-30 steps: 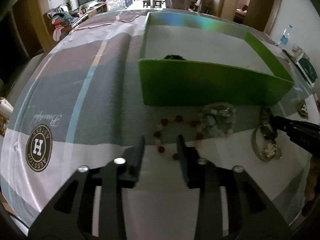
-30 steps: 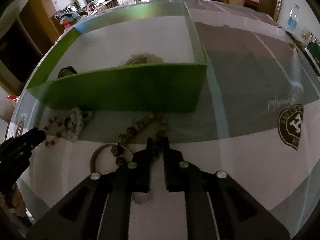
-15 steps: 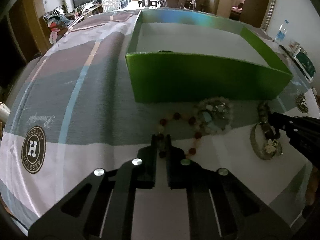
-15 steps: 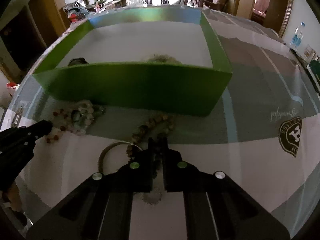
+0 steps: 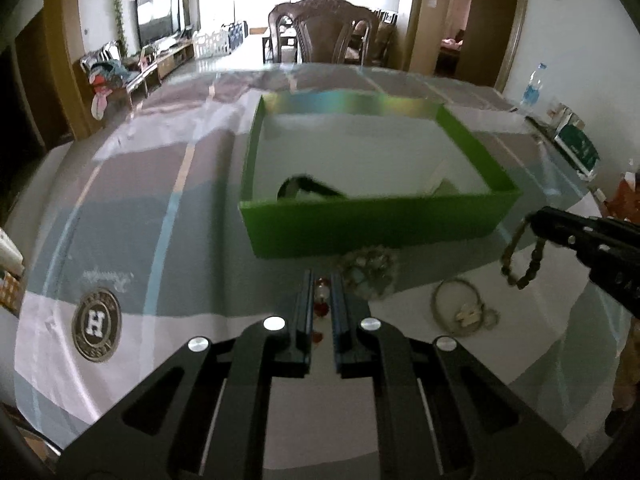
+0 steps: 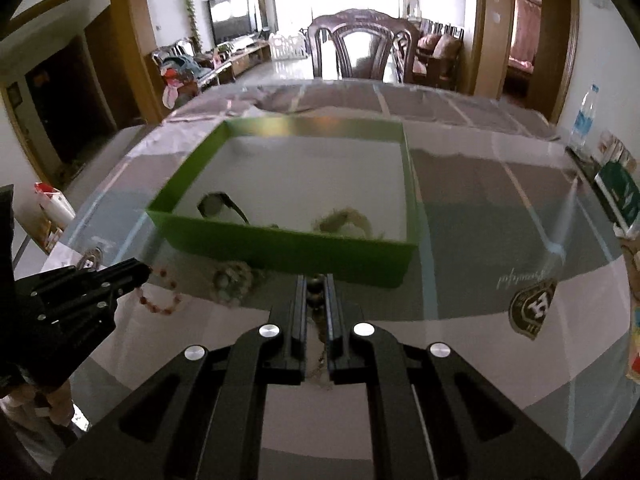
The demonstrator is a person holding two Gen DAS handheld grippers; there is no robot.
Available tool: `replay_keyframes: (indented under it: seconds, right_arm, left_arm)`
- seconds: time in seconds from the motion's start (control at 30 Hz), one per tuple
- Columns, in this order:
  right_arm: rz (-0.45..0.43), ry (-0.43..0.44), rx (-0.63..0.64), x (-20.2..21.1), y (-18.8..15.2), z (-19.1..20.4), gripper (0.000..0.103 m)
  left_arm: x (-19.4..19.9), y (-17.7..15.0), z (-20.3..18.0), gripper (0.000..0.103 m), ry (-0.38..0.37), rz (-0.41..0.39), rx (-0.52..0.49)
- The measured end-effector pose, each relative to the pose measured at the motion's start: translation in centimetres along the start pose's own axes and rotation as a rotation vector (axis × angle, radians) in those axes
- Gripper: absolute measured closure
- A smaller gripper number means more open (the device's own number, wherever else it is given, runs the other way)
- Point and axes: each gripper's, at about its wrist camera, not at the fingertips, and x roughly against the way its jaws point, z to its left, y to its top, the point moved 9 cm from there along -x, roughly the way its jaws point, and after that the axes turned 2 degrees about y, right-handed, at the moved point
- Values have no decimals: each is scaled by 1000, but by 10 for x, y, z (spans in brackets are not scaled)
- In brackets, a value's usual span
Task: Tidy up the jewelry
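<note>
Left gripper [image 5: 321, 280] clamped on red-bead bracelet [image 6: 159, 298], right gripper [image 6: 316, 282] on seemingly brown-bead bracelet [image 5: 522, 258], both before green box [image 5: 376, 220]

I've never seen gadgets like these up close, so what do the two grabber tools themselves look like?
Both are alike: the left gripper and right gripper are matte black, each with two long flat fingers on angular arms with slot-shaped cutouts. Round silver screw heads dot the joints. The finger inner edges look bluish. No cables, lettering or sleeves show.

both wrist views toward green box [image 5: 372, 224]
</note>
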Motion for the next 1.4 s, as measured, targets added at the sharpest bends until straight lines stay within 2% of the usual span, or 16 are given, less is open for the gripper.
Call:
replay_keyframes:
  seconds: [0.1,0.23,0.33,0.4,0.47,0.67,1.03,1.07,1.1,1.13,1.17,1.3,1.4]
  right_arm:
    - [-31,-3,8,10,16,3,95]
    - [-115,11,-13,22,54,3,95]
    - [-153,-1,-28,19,79,-2,95]
    - [-143,-25,-33,8,90,-6,95]
    - [-97,-49,-47,-16,95,-12,95]
    - [-14,-44,-82,-64,79,-18,95]
    - [14,-91,-55,-77,72,-13,95]
    - [18,-101,-53,-77,71,-14,95]
    - [17,-119,-51,-76,70,-16,93]
    - [13,-129,-50,-76,70,-17,84]
    - [4,-135,-49,-73,69,-18,74]
    - [-8,-121,-42,-58,60,-17,72]
    - [-18,-81,-26,-37,42,-14,72]
  left_arm:
    - [16,22,0,95,17,-41,-10]
    - [35,61,1,95,35,-114,-2]
    - [31,92,-3,95,31,-150,-21]
    - [20,103,-3,95,50,-143,-11]
    - [3,111,-2,95,82,-132,-13]
    - [-43,107,7,95,113,-64,7]
    - [-69,99,7,94,116,-22,-2]
    - [-69,98,7,93,119,-22,-5]
    - [-68,98,7,79,124,-26,-9]
    - [-66,98,8,60,137,-36,-14]
    - [-63,98,8,56,147,-50,-16]
    - [-47,92,9,56,132,-67,-26]
    - [-33,71,8,56,93,-52,-23]
